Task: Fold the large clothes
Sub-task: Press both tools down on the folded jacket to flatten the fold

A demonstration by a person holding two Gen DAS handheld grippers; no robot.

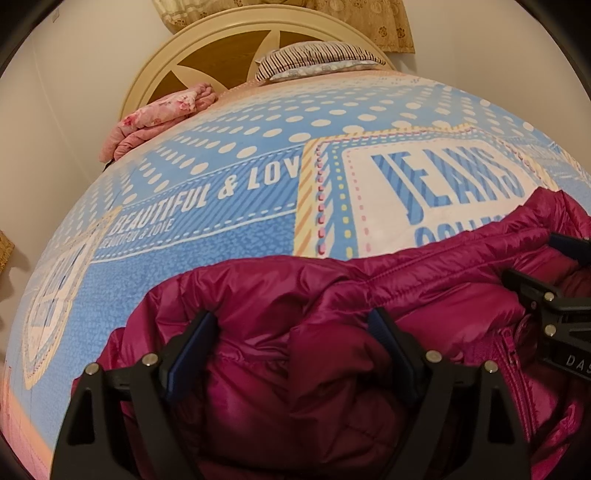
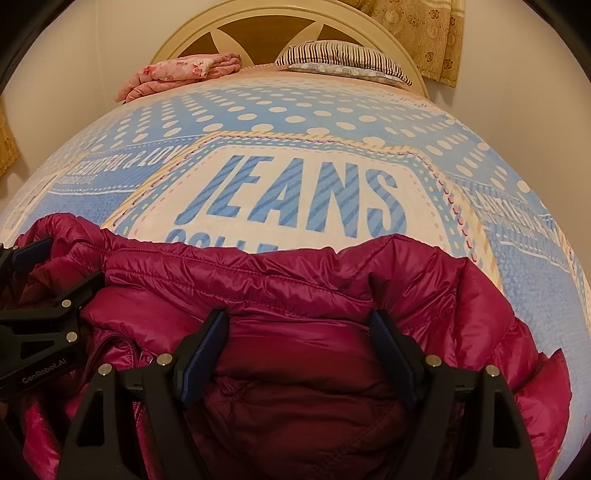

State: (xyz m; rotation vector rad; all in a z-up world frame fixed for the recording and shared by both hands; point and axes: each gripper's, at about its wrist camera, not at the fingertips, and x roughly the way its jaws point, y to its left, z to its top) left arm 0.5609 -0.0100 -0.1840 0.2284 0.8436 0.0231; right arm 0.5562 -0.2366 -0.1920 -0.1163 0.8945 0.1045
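A magenta puffer jacket [image 1: 424, 269] [image 2: 295, 273] lies bunched on the near part of the bed, its zipper [image 1: 511, 354] showing toward the middle. My left gripper [image 1: 291, 321] stands wide over the jacket's left side, and puffy fabric bulges up between its fingers. My right gripper [image 2: 299, 321] is set the same way over the right side, jaws wide, with a fold of the jacket between them. Each gripper shows at the edge of the other's view: the right gripper [image 1: 539, 258], the left gripper [image 2: 62, 264]. The jacket's underside and sleeves are hidden.
The bed carries a blue dotted bedspread [image 1: 240, 155] [image 2: 295, 122] printed with "JEANS". A folded pink blanket [image 1: 162, 114] [image 2: 184, 70] and a striped pillow [image 1: 317, 59] [image 2: 343, 55] lie at the cream headboard [image 1: 221, 48]. A gold curtain [image 2: 424, 29] hangs behind.
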